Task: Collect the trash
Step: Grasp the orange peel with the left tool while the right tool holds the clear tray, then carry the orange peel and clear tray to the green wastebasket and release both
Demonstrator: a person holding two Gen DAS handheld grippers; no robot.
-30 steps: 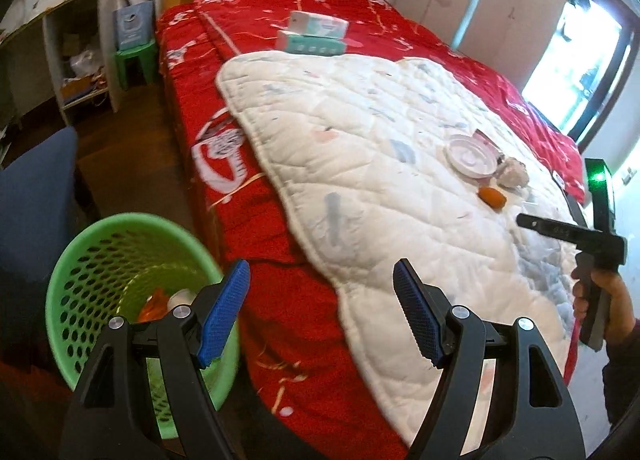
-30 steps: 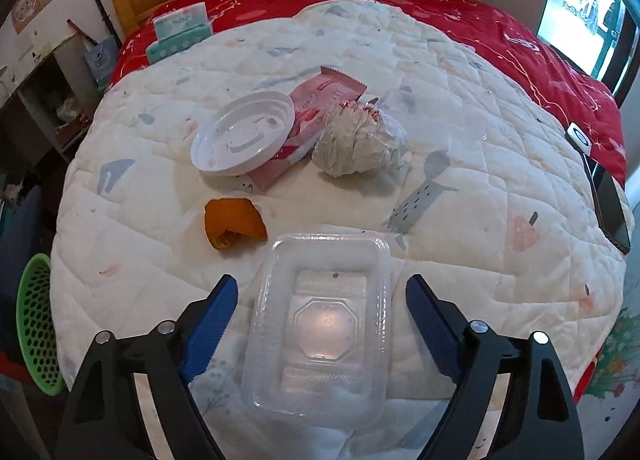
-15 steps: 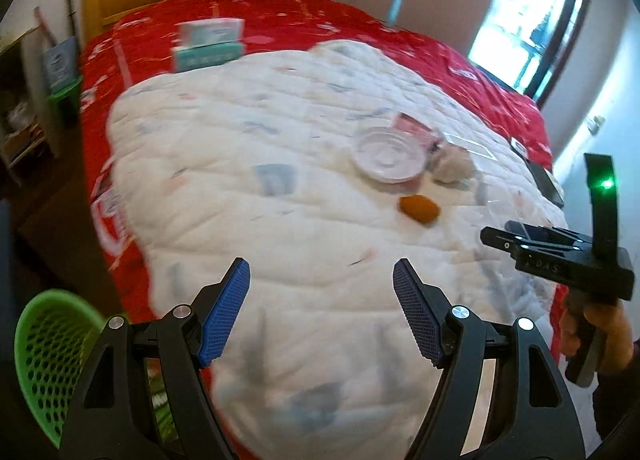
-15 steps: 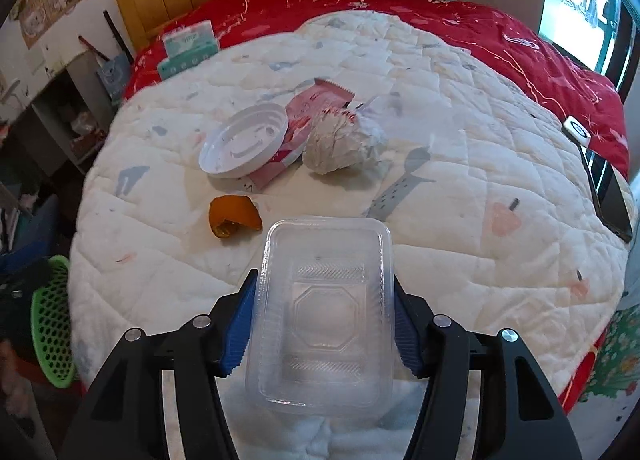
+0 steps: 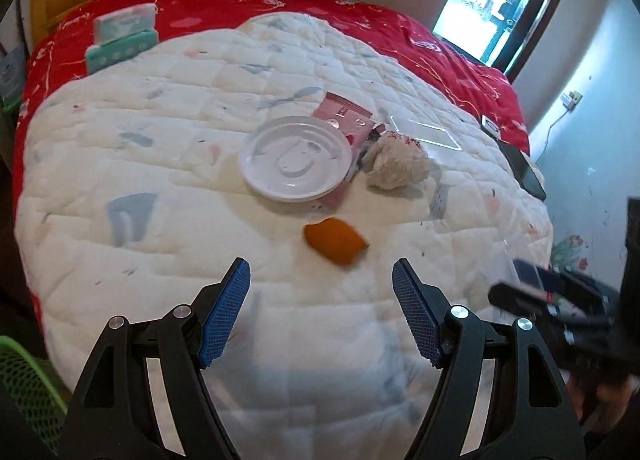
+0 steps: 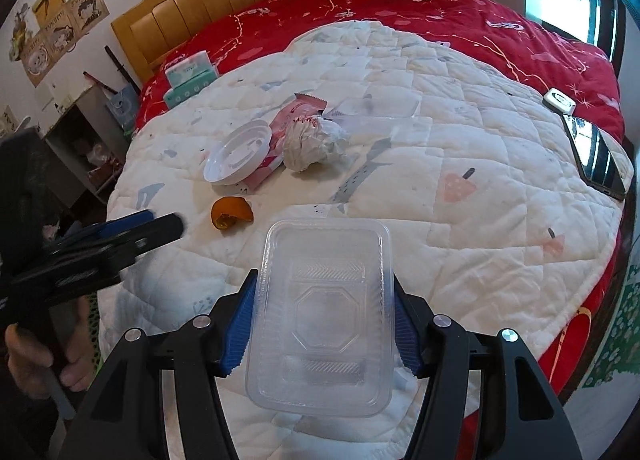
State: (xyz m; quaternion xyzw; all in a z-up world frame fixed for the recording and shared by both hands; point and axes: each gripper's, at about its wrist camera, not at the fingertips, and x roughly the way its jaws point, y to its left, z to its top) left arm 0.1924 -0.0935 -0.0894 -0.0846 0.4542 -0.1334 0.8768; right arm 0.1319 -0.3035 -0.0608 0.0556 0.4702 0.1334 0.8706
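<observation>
quilt covered bed, all trash on it. green bin off quilt's left edge, only rim showed. plate mid-quilt, atop pink wrapper; paper wad just right of plate; orange peel nearer than plate. clear tray over quilt's near edge, right gripper clenched on its long sides. left gripper spread, empty, peel just ahead. risk: thin tray walls could buckle under squeeze and pop free; phone at quilt's right edge not trash.
</observation>
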